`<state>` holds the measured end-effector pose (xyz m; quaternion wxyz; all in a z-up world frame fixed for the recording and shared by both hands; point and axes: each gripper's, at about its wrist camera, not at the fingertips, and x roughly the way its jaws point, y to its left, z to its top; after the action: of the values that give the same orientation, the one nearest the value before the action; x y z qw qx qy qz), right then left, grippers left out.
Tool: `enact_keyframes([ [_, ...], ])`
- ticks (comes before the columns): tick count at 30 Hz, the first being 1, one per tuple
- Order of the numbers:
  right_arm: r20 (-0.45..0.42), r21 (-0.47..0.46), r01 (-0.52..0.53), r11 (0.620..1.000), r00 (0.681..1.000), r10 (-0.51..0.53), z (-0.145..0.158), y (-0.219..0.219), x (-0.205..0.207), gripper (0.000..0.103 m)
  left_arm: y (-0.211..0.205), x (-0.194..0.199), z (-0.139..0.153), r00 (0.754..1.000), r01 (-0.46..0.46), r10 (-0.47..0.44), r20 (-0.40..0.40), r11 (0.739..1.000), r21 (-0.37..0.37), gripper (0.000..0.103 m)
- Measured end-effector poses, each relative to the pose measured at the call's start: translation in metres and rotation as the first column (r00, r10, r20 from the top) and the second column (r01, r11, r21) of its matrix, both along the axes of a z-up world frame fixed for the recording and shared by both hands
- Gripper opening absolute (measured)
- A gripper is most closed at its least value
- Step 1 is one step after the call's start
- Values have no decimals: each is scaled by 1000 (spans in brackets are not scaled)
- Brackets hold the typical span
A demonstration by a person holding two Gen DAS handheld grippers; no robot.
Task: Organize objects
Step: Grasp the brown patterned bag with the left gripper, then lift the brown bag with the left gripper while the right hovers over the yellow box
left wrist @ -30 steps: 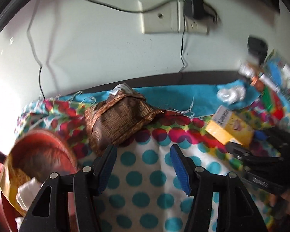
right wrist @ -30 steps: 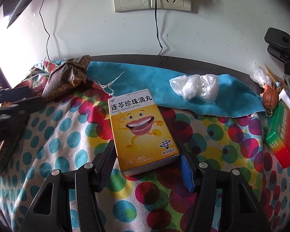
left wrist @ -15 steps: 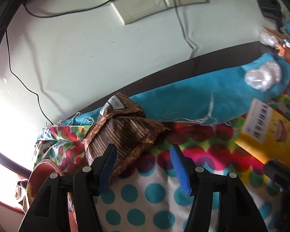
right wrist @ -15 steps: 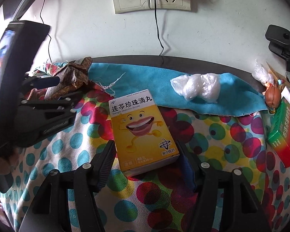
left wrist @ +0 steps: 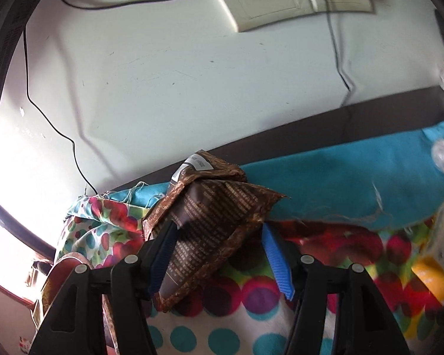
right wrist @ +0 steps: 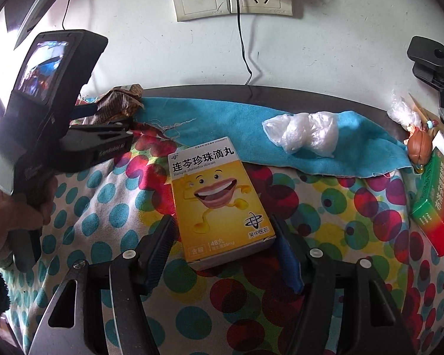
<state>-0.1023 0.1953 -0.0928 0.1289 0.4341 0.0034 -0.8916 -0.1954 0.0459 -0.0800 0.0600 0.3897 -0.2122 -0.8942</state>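
at the back left corner of the counter, close to the white wall, the crumpled brown printed foil packet (left wrist: 213, 222) now sits between the blue pads of the left gripper (left wrist: 219, 259). a second ago that gripper hung well back over the spotted cloth with the packet ahead of it and a reddish bowl at its left; half a second ago its tips had just reached the packet's near edge. now the left pad touches the packet's side, while the right pad stands just beside its lower corner with a sliver of gap. the jaws are wide apart and grip nothing yet.

the right gripper (right wrist: 226, 247) has hardly moved over the same second. its jaws are spread wide on either side of the near end of the yellow medicine box with the cartoon mouth (right wrist: 219, 201), which lies flat on the polka-dot cloth (right wrist: 109, 207); neither pad seems to press it. from this view the left gripper reaches across to the packet by the turquoise cloth strip (right wrist: 222, 124).

my reading: the left side has finished its approach and is placed to close on the packet, so the pick of that item looks like the step in hand, with the box lined up behind it. the crinkled foil will likely give and slip under the pads. the clear plastic bundle (right wrist: 302, 133) and the green and red box (right wrist: 435, 207) lie untouched.
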Motion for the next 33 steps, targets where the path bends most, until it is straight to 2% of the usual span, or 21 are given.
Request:
enact_keyframes([
  [6, 1, 0, -4, 1000, 1000, 4, 1, -1, 0, 66, 4, -14, -7, 1000, -3, 2, -11, 997, -82, 67],
  [10, 2, 5, -11, 1000, 1000, 11, 0, -4, 0, 69, 2, -16, -8, 999, 6, -8, -31, 998, -70, 65],
  [11, 3, 8, -13, 1000, 1000, 13, 0, -5, 0, 69, 2, -15, -9, 999, 14, -17, -37, 997, -70, 62],
  [14, 3, 16, -18, 1000, 1000, 18, 1, -6, 2, 71, 6, -11, -7, 998, 35, -39, -51, 997, -74, 43],
  [18, 3, 24, -20, 1000, 1000, 20, 2, -8, 3, 72, 9, -8, -5, 996, 52, -58, -74, 995, -88, 31],
  [27, 4, 34, -23, 999, 1000, 23, 4, -10, 4, 74, 7, 5, 11, 991, 89, -94, -95, 995, -53, 23],
  [29, 4, 41, -23, 999, 1000, 23, 4, -11, 3, 74, 11, 11, 15, 988, 104, -110, -104, 992, -67, 21],
  [33, 4, 54, -23, 998, 1000, 23, 5, -13, 4, 74, 16, 21, 24, 986, 125, -129, -110, 991, -43, 20],
])
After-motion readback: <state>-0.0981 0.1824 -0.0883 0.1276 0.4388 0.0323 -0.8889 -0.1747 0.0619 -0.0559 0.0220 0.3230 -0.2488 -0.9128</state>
